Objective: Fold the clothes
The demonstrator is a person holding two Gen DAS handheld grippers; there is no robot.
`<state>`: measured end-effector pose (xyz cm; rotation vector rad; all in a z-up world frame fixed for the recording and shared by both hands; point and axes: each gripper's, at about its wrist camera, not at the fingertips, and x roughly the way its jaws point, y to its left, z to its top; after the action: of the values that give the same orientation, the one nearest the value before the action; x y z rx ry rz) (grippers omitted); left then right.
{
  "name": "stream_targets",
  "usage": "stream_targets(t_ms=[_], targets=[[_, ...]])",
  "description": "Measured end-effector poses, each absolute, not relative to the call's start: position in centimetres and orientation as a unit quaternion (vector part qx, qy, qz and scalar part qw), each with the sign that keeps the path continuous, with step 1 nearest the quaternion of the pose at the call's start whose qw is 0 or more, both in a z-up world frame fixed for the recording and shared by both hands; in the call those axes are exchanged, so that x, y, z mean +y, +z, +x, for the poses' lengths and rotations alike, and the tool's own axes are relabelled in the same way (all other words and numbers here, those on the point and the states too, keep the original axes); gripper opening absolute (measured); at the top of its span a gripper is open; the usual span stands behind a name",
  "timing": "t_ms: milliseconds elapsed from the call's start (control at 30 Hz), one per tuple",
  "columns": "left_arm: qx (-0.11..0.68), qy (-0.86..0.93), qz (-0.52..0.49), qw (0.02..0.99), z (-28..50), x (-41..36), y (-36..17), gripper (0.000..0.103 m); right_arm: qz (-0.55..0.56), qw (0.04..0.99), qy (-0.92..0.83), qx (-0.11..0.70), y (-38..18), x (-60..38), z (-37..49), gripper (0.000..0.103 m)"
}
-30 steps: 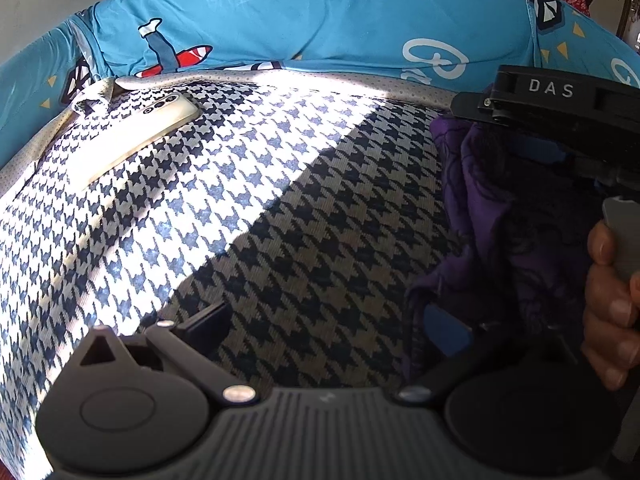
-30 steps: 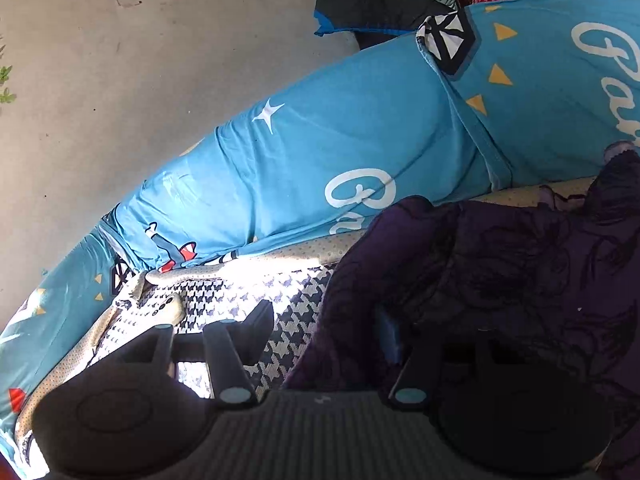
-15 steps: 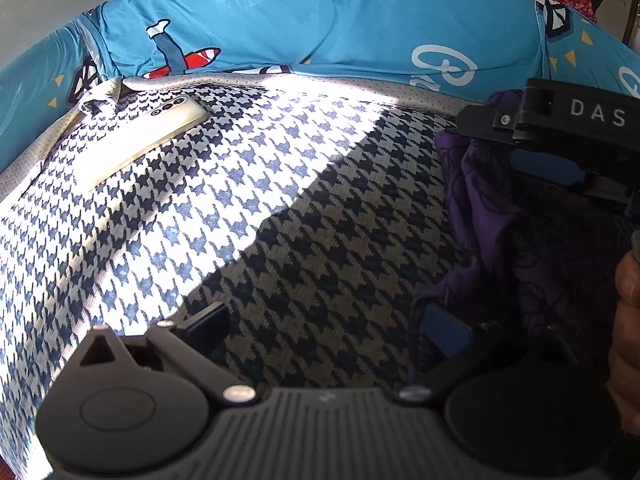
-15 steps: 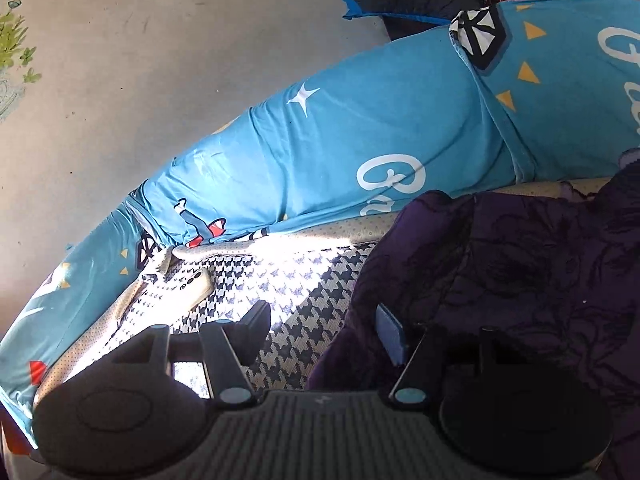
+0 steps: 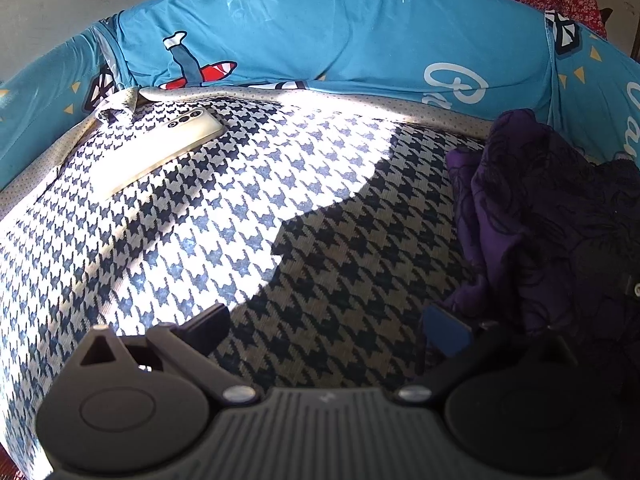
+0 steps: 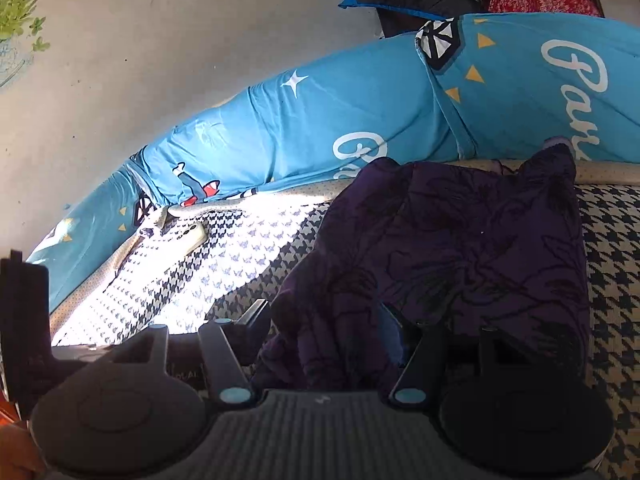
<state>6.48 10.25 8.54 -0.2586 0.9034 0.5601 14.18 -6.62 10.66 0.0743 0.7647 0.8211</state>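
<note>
On the bed (image 5: 248,216), a purple cloth (image 6: 460,248) is lying in a loose heap near the back edge. Sun is shining on the checked cover at one side, and shade is covering the rest. A white phone (image 5: 160,152) is resting flat on the sunny part, well apart from the cloth. Blue pillows (image 5: 340,36) are lining the back of the bed.

Over the cover, the left gripper (image 5: 324,328) is hanging with its fingers wide apart and nothing between them. Its blue pad is sitting just beside the edge of the cloth.

At the near edge of the heap, the right gripper (image 6: 328,328) is reaching in. Purple cloth is bunching up between its two fingers, but they are standing fairly wide, so I cannot tell if they are squeezing it.

No boxes or baskets are showing.
</note>
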Motion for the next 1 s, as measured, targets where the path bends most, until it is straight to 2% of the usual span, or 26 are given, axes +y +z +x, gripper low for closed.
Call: stream_targets(t_ms=[200, 267, 333, 467, 733, 900, 1000], targets=[[0.420, 0.275, -0.130, 0.855, 6.4, 10.5, 9.2, 0.103, -0.042, 0.849, 0.386, 0.358, 9.6, -6.3, 11.6, 0.057], [0.418, 0.277, -0.130, 0.855, 6.3, 10.4, 9.4, 0.103, -0.066, 0.851, 0.381, 0.355, 9.3, -6.1, 11.2, 0.048], [0.416, 0.279, -0.127, 0.856, 6.3, 10.4, 9.5, 0.103, -0.081, 0.849, 0.380, 0.357, 9.0, -6.0, 10.9, 0.023], [0.411, 0.284, -0.118, 0.858, 6.3, 10.5, 9.7, 0.103, -0.100, 0.854, 0.372, 0.350, 8.9, -6.0, 10.4, 0.010], [0.390, 0.292, -0.120, 0.865, 5.7, 11.0, 10.5, 0.103, -0.082, 0.848, 0.409, 0.326, 9.9, -5.3, 7.6, 0.008], [0.389, 0.292, -0.117, 0.866, 5.8, 10.9, 10.5, 0.103, -0.126, 0.831, 0.427, 0.334, 8.0, -2.8, 5.3, 0.008], [0.390, 0.282, -0.116, 0.869, 5.9, 10.7, 10.4, 0.103, -0.158, 0.828, 0.422, 0.334, 6.8, -1.9, 4.3, 0.015]])
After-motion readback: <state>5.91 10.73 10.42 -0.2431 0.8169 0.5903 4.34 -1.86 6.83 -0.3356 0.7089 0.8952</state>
